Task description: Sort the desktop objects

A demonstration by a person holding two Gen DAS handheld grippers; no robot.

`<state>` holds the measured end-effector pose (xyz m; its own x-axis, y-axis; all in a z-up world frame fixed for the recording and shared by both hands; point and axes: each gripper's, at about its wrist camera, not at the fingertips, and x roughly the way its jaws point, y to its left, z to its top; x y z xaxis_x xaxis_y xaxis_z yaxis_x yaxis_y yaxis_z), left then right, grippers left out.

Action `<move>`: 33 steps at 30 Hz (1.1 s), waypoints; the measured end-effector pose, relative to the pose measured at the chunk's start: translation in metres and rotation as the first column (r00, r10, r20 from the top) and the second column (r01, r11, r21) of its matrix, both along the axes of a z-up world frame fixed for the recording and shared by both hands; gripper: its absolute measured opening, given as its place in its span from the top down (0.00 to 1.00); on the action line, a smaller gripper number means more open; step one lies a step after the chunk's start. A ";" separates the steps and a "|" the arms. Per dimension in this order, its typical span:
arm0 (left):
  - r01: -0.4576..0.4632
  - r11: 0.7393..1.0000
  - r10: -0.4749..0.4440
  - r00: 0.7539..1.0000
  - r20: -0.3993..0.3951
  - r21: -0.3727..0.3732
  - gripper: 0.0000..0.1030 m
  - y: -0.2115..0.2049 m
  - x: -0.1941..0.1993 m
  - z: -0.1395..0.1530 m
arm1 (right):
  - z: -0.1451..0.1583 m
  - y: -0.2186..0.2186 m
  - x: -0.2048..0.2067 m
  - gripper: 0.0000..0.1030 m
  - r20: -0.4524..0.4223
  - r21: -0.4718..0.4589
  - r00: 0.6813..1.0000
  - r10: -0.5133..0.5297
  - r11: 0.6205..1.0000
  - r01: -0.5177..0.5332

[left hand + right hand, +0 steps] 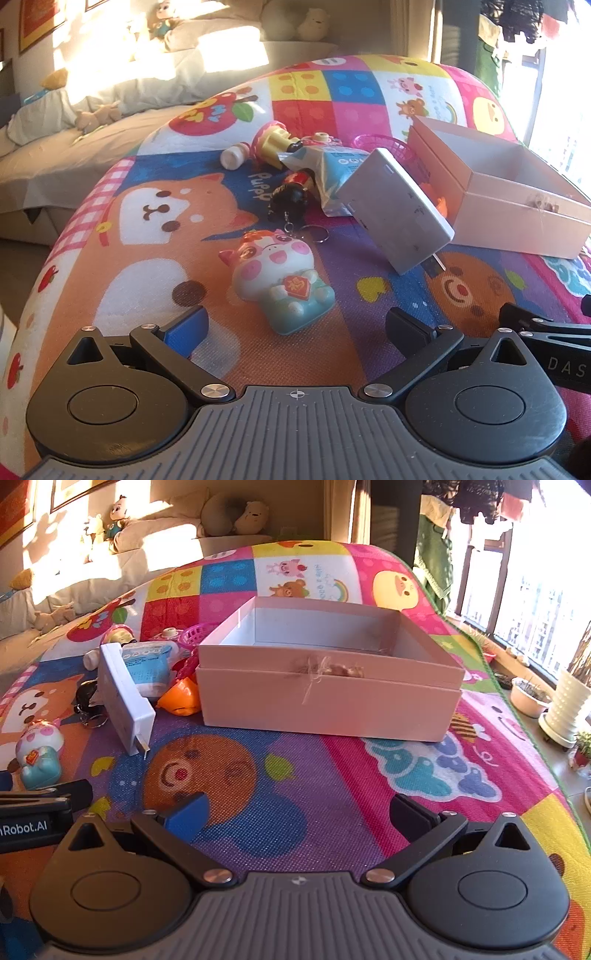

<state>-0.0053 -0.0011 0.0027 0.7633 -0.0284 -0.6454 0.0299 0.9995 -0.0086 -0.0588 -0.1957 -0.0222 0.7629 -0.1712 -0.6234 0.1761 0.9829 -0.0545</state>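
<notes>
Two grippers, left (295, 328) and right (297, 812), hover with fingers spread wide and empty over a cartoon mat (295, 775); toys (280, 280) cluster left of the open box (328, 698).

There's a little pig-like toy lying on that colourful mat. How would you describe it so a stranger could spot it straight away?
Start at the big pink box on the cartoon play mat, then look left past the pile of small things to the toy lying alone, nearest the left gripper. It is a squishy piglet figure with pink cheeks, a teal body and a small red plaque on its belly, unlike the black keychain doll behind it.
</notes>
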 end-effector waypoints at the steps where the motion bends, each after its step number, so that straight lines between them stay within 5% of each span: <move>1: 0.018 1.000 -0.018 1.000 0.000 0.001 0.00 -0.001 -0.001 0.000 | -0.002 -0.008 -0.003 0.00 -0.003 0.011 1.000 -0.006 1.000 0.006; 10: 0.088 0.996 -0.088 0.996 -0.021 0.017 0.00 0.007 -0.020 0.005 | 0.002 0.007 -0.018 0.00 0.000 0.035 1.000 -0.010 0.999 0.010; 19: 0.033 0.999 -0.032 0.999 -0.018 0.036 0.00 -0.001 -0.032 0.011 | 0.010 0.003 0.000 0.00 -0.058 0.056 0.987 0.151 0.987 -0.148; 24: 0.038 0.999 -0.038 0.999 -0.011 0.024 0.00 0.001 -0.034 0.009 | 0.012 -0.004 -0.003 0.00 0.000 0.194 0.984 0.176 0.966 -0.173; 33: 0.055 0.998 -0.054 0.998 -0.041 0.010 0.00 0.007 -0.031 0.009 | 0.008 -0.001 -0.014 0.00 -0.046 0.106 0.983 0.178 0.979 -0.172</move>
<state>-0.0360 0.0057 0.0118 0.7337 -0.0616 -0.6767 0.0842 0.9964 0.0006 -0.0726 -0.1968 -0.0144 0.7396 0.0281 -0.6724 0.0005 0.9991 0.0423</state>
